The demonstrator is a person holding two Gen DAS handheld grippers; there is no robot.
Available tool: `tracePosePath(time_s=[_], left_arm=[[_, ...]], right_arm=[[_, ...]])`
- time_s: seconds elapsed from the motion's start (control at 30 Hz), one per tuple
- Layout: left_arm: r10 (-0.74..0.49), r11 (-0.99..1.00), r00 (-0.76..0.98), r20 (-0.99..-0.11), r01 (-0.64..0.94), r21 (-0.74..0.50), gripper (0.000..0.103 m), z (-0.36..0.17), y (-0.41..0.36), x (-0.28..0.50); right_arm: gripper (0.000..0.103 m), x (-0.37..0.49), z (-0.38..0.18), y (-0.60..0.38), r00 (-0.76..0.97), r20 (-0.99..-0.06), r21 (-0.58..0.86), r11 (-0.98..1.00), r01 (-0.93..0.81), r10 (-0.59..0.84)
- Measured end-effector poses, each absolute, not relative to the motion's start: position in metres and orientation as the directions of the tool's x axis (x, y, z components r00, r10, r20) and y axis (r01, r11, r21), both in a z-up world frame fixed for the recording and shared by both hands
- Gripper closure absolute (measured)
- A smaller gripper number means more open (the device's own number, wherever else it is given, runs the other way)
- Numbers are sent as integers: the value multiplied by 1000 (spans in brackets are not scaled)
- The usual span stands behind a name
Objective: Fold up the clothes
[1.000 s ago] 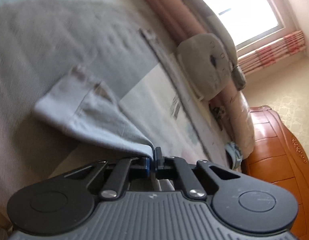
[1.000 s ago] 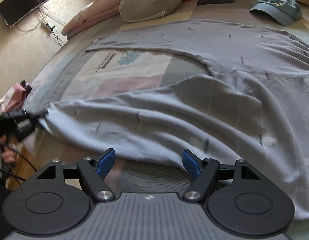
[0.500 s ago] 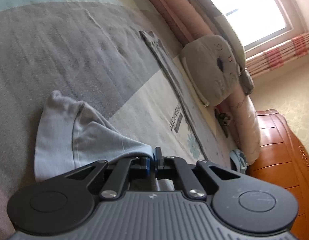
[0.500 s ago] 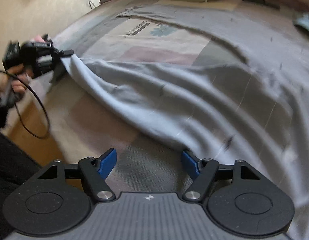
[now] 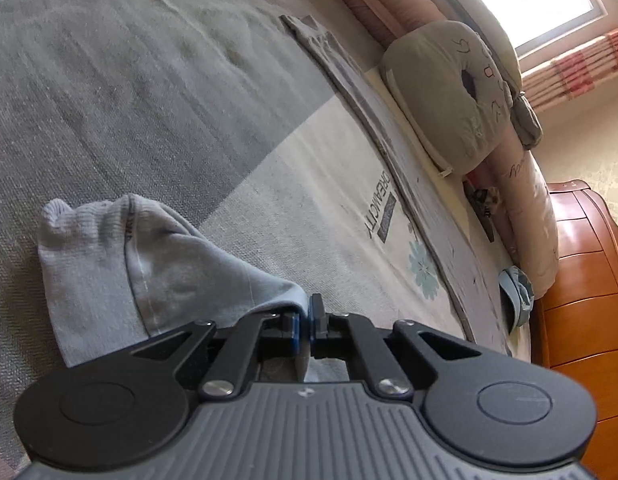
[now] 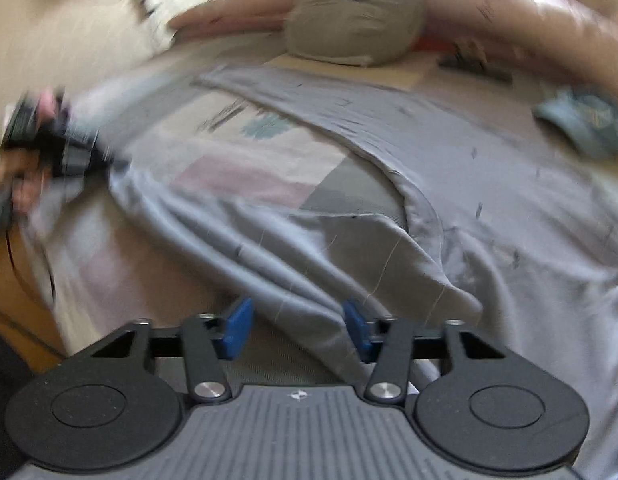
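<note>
A: Garment [image 6: 349, 216] sprawls mid-frame; left gripper [image 5: 305, 316] is clamped on its cuff [image 5: 109, 264].

B: Soft, light cloth. Right gripper [image 6: 297, 328] is closing around a fold; grip hems.

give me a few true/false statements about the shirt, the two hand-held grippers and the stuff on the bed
1. The left hand-held gripper is shut on the cuff of the grey shirt. True.
2. The right hand-held gripper is clamped tight with nothing between its pads. False: its jaws are closing and not yet shut, with a fold of the shirt between them.
3. A grey round cushion lies at the far side of the bed. True.
4. The blue cap sits on top of the cushion. False: it lies on the bed by the shirt, apart from the cushion.
5. The shirt is already folded into a neat square. False: it is spread out and wrinkled across the bed.
</note>
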State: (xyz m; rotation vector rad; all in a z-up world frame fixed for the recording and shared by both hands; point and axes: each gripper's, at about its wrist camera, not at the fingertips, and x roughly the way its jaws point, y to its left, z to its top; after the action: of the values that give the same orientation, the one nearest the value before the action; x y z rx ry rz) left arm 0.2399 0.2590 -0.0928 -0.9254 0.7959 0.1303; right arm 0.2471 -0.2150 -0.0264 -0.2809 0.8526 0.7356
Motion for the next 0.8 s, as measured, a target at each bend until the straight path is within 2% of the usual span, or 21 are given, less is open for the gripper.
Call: tracePosePath(time_s=[0.07,0.13,0.17,0.4,0.47,0.53,0.57,0.8], left_arm=[[-224,620,712,-666,-423,-661,101,-93,258,241],[-223,621,711,-667,-424,-659,101,-93,258,243],[-223,621,710,-668,-425,-659,101,-93,258,243],[-221,618,709,-670,-430,-659,101,-94,258,243],[-222,613,711,-668,-431,-662,101,-94,259,243],[-215,617,708,-673,-436,-655,101,-92,258,242],[-207,629,705,-678,-434,-644,101,-88,257,242],[-173,680,719,-673,-407,-610,101,-62,255,226]], right_arm=[[70,228,-32,-204,455,-792,-97,651,-753,407],[76,216,-40,-197,484,-801,-218,580,-785,354],[78,214,-44,-194,491,-799,-247,556,-794,346],[79,227,-58,-177,538,-767,-365,452,-814,349],[84,231,-59,-175,539,-767,-384,422,-821,349],[94,233,-57,-175,526,-774,-382,403,-832,352],[95,235,-54,-176,514,-779,-364,409,-837,359],[96,240,-22,-191,351,-819,-106,482,-870,453]])
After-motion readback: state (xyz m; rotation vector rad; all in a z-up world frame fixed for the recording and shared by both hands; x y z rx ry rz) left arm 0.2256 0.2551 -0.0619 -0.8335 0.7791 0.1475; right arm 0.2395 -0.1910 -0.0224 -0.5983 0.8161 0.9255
